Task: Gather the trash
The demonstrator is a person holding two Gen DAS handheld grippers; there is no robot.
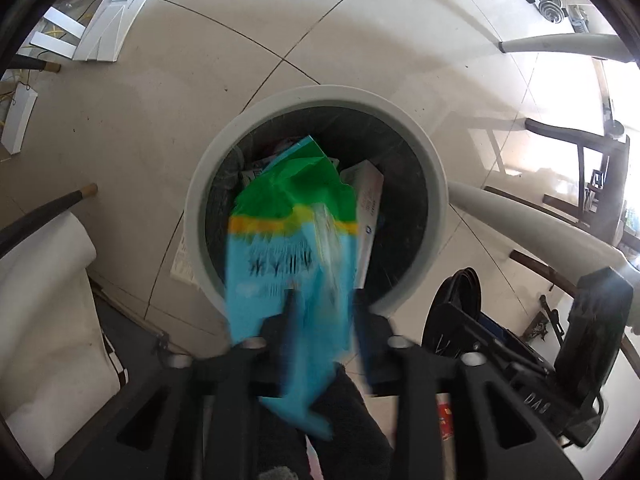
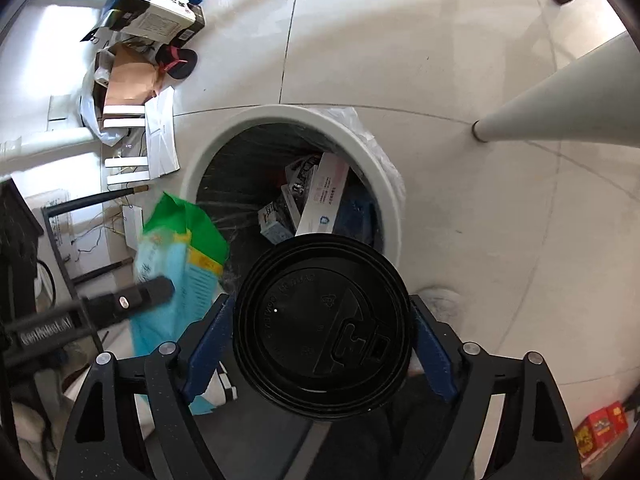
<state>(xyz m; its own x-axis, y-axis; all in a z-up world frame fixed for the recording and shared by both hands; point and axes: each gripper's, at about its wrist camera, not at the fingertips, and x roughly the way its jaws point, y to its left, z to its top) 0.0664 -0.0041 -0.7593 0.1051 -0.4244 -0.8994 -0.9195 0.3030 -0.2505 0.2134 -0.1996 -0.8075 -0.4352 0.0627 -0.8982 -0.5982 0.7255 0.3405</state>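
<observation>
A round bin with a pale rim (image 1: 412,128) and black liner stands on the tiled floor; it also shows in the right wrist view (image 2: 376,160). Boxes and cartons (image 2: 324,196) lie inside. My left gripper (image 1: 320,300) holds a blue, green and yellow plastic bag (image 1: 288,232) over the bin's near edge; the bag is blurred and its top hangs into the opening. It also shows in the right wrist view (image 2: 180,248). My right gripper (image 2: 320,316) is shut on a cup with a black lid (image 2: 320,324), held just short of the bin.
White furniture legs (image 2: 560,104) slant across the floor to the right of the bin. Cardboard, boxes and sandals (image 2: 152,40) lie at the far left. Dark chair legs (image 1: 48,208) and white fabric (image 1: 44,300) are at my left. A red box (image 2: 600,428) lies lower right.
</observation>
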